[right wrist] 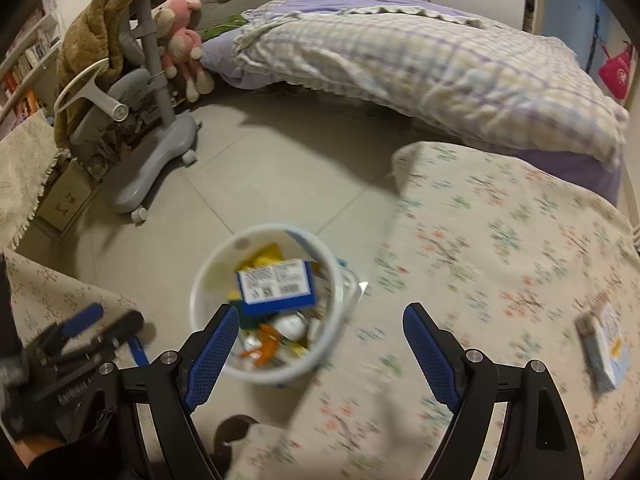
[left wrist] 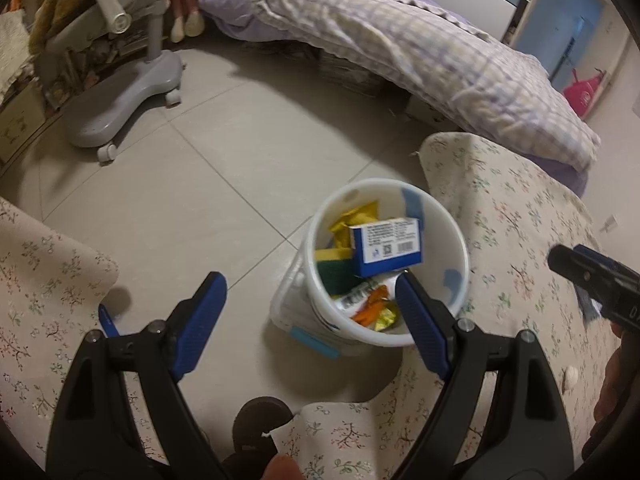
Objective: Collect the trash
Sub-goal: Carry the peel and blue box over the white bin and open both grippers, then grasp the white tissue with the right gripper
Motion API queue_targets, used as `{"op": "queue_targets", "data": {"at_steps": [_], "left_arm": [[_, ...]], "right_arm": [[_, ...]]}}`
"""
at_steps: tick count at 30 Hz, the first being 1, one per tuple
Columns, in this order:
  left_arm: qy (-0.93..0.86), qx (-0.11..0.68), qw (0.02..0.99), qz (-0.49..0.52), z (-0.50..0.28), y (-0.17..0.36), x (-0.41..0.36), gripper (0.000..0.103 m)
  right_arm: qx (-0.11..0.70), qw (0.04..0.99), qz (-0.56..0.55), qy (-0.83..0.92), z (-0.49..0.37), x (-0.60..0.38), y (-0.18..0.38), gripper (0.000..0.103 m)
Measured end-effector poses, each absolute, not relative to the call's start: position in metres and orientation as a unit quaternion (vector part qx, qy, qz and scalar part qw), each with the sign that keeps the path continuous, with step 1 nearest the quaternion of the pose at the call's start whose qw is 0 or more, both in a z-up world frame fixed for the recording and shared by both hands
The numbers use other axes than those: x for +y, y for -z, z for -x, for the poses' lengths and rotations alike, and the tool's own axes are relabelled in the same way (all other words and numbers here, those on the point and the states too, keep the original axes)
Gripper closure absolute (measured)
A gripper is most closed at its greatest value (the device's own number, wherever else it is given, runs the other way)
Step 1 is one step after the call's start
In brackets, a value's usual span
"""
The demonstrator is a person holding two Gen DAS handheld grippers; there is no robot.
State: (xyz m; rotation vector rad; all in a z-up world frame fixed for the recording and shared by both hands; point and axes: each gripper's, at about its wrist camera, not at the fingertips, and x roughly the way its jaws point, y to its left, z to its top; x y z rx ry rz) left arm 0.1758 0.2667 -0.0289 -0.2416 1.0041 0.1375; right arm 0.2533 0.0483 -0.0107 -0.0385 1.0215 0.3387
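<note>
A white bucket [left wrist: 436, 224] [right wrist: 216, 264] stands on the tiled floor beside the floral-clothed table [left wrist: 500, 208] [right wrist: 500, 240]. In it lie a blue-and-white box [left wrist: 386, 246] [right wrist: 276, 286], yellow wrappers [left wrist: 356, 216], a green-and-yellow sponge [left wrist: 334, 270] and orange scraps [left wrist: 370, 310]. My left gripper [left wrist: 310, 280] hangs open above the bucket's near left side with nothing between its fingers. My right gripper [right wrist: 320, 312] is open and empty over the bucket's right rim and the cloth's edge. A small pale-blue box [right wrist: 606, 354] lies on the cloth to the far right, blurred.
A grey wheeled chair base [left wrist: 120, 96] [right wrist: 160, 160] stands at the left on the floor. A bed with a checked quilt [left wrist: 400, 52] [right wrist: 400, 64] runs along the back. A pink plush toy [right wrist: 184, 40] leans by the bed, and a red bag [right wrist: 616, 72] hangs at the far right.
</note>
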Motion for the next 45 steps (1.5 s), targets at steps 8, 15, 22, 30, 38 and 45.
{"op": "queue_targets", "data": {"at_steps": [8, 15, 22, 30, 38, 45], "left_arm": [[-0.034, 0.480, 0.872, 0.088, -0.172, 0.022, 0.233, 0.017], [-0.008, 0.490, 0.868, 0.079, -0.174, 0.023, 0.202, 0.017], [0.013, 0.497, 0.865, 0.063, -0.175, 0.025, 0.164, 0.016], [0.039, 0.511, 0.859, 0.029, -0.176, 0.031, 0.119, 0.016], [0.061, 0.519, 0.853, 0.002, -0.172, 0.035, 0.089, 0.016], [0.080, 0.522, 0.849, -0.025, -0.167, 0.038, 0.057, 0.016]], "right_arm": [[0.490, 0.863, 0.014, -0.118, -0.222, -0.032, 0.011, 0.017], [0.500, 0.862, 0.004, -0.081, -0.197, -0.104, 0.018, 0.017], [0.529, 0.847, -0.008, -0.047, -0.178, -0.153, 0.043, 0.017], [0.581, 0.812, -0.027, -0.041, -0.165, -0.174, 0.077, 0.020], [0.607, 0.793, -0.017, -0.050, -0.156, -0.176, 0.098, 0.041], [0.609, 0.791, -0.017, -0.061, -0.155, -0.187, 0.105, 0.079]]}}
